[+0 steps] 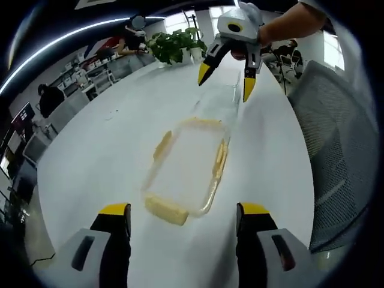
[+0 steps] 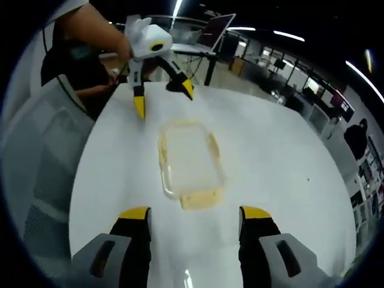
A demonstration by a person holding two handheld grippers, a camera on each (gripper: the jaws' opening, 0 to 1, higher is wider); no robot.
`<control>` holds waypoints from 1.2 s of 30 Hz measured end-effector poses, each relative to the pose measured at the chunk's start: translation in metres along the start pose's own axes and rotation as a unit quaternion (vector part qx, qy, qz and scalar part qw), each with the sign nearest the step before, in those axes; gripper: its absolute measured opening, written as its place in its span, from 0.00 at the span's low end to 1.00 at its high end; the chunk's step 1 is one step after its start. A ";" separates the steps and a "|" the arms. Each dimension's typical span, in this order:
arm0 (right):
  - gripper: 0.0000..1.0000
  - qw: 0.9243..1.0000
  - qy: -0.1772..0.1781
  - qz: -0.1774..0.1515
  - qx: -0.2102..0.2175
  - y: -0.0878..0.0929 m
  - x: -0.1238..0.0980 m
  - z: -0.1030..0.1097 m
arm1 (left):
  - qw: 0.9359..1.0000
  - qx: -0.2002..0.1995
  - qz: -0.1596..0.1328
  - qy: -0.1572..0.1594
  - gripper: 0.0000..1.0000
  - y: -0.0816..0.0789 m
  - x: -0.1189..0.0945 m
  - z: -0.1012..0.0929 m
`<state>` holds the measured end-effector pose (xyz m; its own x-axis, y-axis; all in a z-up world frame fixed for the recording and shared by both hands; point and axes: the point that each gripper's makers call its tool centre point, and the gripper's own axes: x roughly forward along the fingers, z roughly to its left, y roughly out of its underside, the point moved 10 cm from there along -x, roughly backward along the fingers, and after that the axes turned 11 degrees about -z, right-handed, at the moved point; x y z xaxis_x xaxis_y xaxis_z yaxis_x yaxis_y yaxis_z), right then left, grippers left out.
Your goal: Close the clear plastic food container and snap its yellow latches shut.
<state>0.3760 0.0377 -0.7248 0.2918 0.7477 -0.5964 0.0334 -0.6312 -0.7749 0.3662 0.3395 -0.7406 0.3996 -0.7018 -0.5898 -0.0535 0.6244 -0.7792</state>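
Clear plastic makes up the food container (image 1: 187,170), a long box with round corners that lies flat in the middle of the white bench (image 1: 108,150). Its lid is on top, and yellow latches (image 1: 166,209) run along its edges. One latch at the short end sticks out flat onto the bench, and I cannot tell if the side ones are snapped down.

From the left gripper view, the left gripper (image 1: 183,217) sits low on the near side of the container. Its jaws are wide apart and hold nothing, with the short end of the container between them but a little ahead. The jaws are grey and smooth with yellow tips.

Past the far end of the container hangs the right gripper (image 1: 225,83), held by a person's hand (image 1: 264,37) with a bare arm. It points down at the bench, jaws spread wide and holding nothing.

From the right gripper view, the right gripper (image 2: 195,217) is near the container's (image 2: 187,157) other short end, and the left gripper (image 2: 163,97) tips down beyond it.

A green leafy plant (image 1: 175,45) stands far behind the container, and a grey mesh chair (image 1: 336,150) is beside the bench.
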 end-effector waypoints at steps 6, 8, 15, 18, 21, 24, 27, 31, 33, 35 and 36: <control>0.57 1.000 -0.013 0.007 -0.007 0.001 0.006 -0.004 | 1.000 0.017 0.013 0.015 0.71 0.003 0.003 0.004; 0.57 1.000 -0.016 0.010 -0.011 0.001 0.008 -0.006 | 1.000 0.019 0.015 0.019 0.71 0.004 0.004 0.006; 0.56 0.999 -0.035 0.019 -0.022 0.000 0.018 -0.010 | 0.998 0.034 0.030 0.035 0.69 0.006 0.008 0.015; 0.56 0.998 -0.043 0.024 -0.026 0.001 0.022 -0.009 | 0.998 0.033 0.033 0.040 0.67 0.008 0.010 0.018; 0.56 0.998 -0.052 0.031 -0.028 0.003 0.027 -0.008 | 0.997 0.039 0.039 0.045 0.67 0.010 0.011 0.020; 0.56 0.997 -0.059 0.035 -0.030 0.003 0.030 -0.009 | 0.997 0.041 0.043 0.050 0.67 0.011 0.010 0.022; 0.56 0.997 -0.067 0.038 -0.029 0.003 0.034 -0.010 | 0.996 0.043 0.049 0.060 0.66 0.014 0.011 0.024; 0.56 0.996 -0.074 0.043 -0.033 0.002 0.039 -0.013 | 0.993 0.065 0.064 0.073 0.65 0.015 0.013 0.025; 0.56 0.995 -0.077 0.046 -0.033 0.002 0.041 -0.016 | 0.993 0.062 0.064 0.077 0.64 0.015 0.015 0.027; 0.55 0.995 -0.081 0.047 -0.032 0.002 0.044 -0.018 | 0.992 0.068 0.070 0.082 0.64 0.016 0.017 0.029; 0.55 0.995 -0.085 0.050 -0.033 0.002 0.045 -0.018 | 0.991 0.072 0.073 0.085 0.64 0.017 0.018 0.029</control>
<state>0.4069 0.0664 -0.7495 0.1319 0.7004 -0.7015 0.0767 -0.7127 -0.6972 0.3993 0.3476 -0.7576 0.2374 -0.6398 -0.7310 0.0365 0.7578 -0.6514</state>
